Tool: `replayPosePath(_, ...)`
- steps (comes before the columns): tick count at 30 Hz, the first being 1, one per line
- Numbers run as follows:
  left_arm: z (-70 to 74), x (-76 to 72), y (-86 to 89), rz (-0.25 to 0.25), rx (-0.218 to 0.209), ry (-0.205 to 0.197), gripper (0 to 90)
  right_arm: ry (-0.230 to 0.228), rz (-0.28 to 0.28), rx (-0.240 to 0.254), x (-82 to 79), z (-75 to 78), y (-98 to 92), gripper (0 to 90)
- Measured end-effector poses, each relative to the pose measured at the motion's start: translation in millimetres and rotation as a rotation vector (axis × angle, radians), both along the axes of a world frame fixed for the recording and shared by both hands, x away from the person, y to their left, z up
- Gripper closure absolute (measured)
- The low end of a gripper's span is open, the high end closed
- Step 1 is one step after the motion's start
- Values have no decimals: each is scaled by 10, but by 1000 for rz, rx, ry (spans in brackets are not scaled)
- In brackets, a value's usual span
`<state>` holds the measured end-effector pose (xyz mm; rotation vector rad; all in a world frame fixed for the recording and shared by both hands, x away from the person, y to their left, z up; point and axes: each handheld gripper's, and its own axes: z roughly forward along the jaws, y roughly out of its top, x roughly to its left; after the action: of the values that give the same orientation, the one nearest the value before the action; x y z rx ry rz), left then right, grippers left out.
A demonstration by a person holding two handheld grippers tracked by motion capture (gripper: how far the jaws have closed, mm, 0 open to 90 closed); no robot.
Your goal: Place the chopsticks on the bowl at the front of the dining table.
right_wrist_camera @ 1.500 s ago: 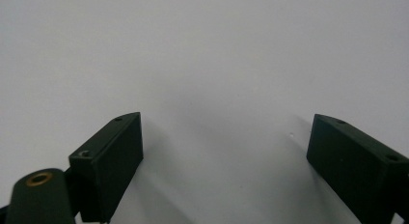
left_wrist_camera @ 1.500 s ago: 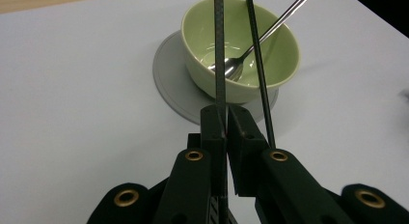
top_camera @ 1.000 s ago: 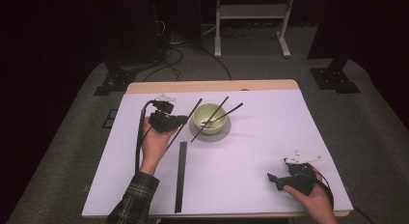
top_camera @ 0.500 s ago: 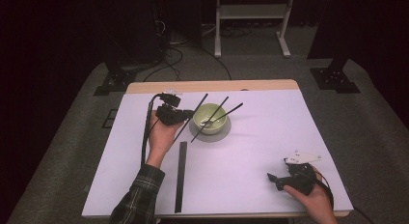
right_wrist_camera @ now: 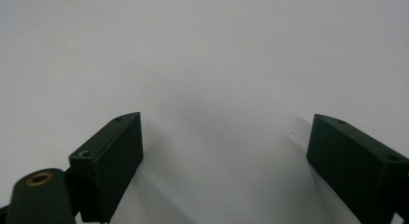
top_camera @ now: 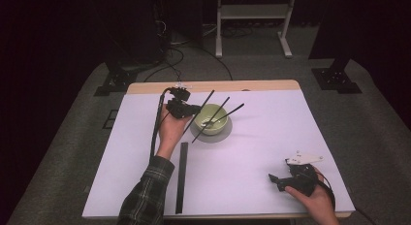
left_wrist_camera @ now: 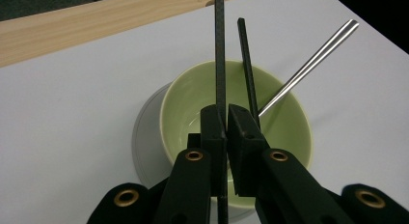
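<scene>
This looks like a lab or recording studio: a white-topped table (top_camera: 271, 137) stands on grey carpet (top_camera: 378, 118), ringed by black curtains (top_camera: 58, 36), stand feet (top_camera: 337, 79), a white frame (top_camera: 252, 11) and floor cables (top_camera: 194, 50).

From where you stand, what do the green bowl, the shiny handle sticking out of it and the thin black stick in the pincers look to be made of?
The bowl looks like glazed ceramic: smooth, pale green, softly glossy. The handle looks like polished metal, with bright streaks along it. The black stick, clamped in the left gripper, is matte and faintly textured, perhaps plastic or carbon fibre; I cannot tell which.
</scene>
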<state>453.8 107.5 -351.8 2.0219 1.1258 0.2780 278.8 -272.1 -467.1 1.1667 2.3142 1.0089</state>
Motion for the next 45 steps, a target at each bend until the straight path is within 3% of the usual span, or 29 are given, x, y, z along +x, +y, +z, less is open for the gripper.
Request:
replayPosePath(7, -79, 141, -85, 19, 24, 26, 860, -1, 0, 0, -1, 0, 0, 113)
replayPosePath(21, -182, 328, -193, 38, 23, 62, 859, -1, 0, 0, 0, 0, 0, 113)
replayPosePath(36, -249, 376, -240, 47, 27, 86, 853, -1, 0, 1, -1, 0, 0, 113)
replayPosePath(45, -227, 366, -234, 43, 23, 72, 801, 0, 0, 1, 0, 0, -1, 113)
